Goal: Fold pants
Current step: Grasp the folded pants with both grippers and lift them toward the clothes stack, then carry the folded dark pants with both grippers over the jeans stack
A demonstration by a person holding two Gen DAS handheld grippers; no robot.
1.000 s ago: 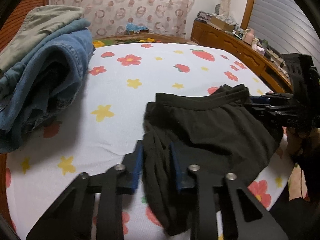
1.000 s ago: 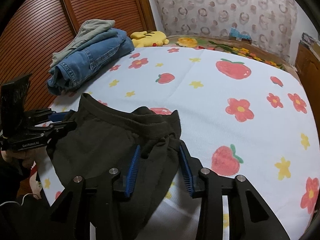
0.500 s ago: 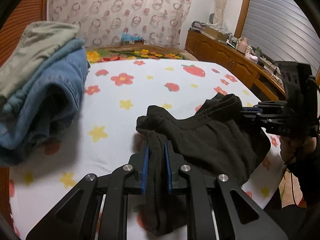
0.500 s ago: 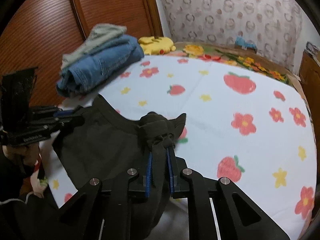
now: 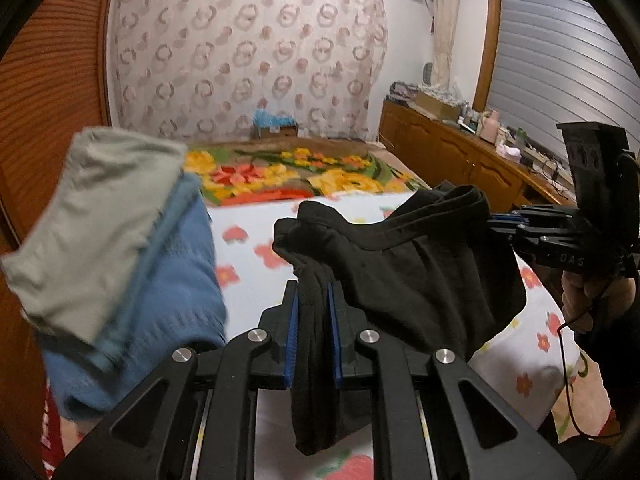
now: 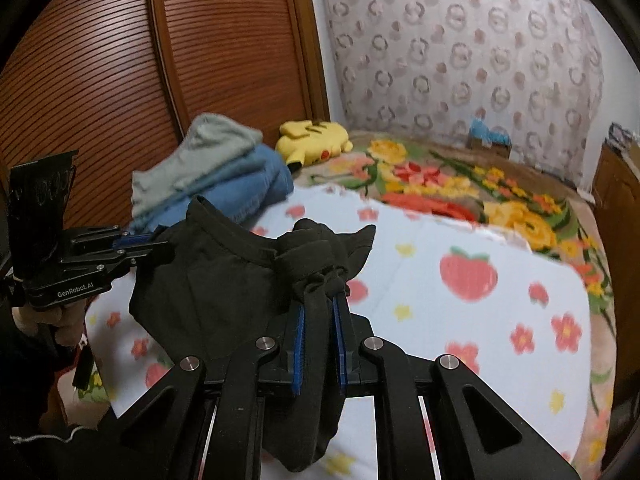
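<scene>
Black pants hang in the air above the bed, stretched by the waistband between both grippers. My left gripper is shut on a bunched fold of the black fabric, which droops below its blue pads. My right gripper is shut on the other bunched end of the pants. Each gripper shows in the other's view, the right one at the right and the left one at the left, both pinching the waistband.
A stack of folded jeans and grey-green trousers lies on the flower-print sheet at the left, also in the right wrist view. A yellow plush toy, a floral blanket, wooden doors and a cluttered sideboard surround the bed.
Both grippers closed on the pants' waistband ends and lifted them off the bed. The fabric now hangs clear of the sheet and both views tilt upward.
</scene>
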